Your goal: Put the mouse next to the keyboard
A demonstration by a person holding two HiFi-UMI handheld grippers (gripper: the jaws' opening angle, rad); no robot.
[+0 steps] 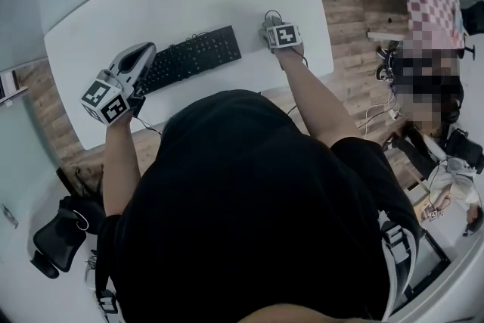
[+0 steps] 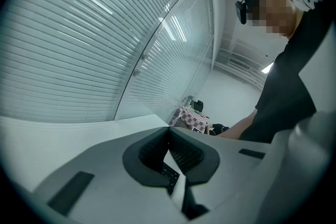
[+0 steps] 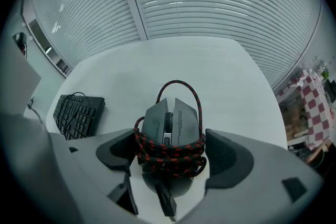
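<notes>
Grey mouse (image 3: 176, 118) in right tongs (image 3: 170, 139); bare tabletop (image 3: 210, 71) to kbd (image 3: 79, 113)

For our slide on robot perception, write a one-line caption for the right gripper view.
Right gripper clasps the cable-wrapped mouse on the white table, keyboard off to its left.

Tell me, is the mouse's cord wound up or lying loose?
Wound up: the red-and-black cord is coiled around the mouse, with one loop arching over its front.
</notes>
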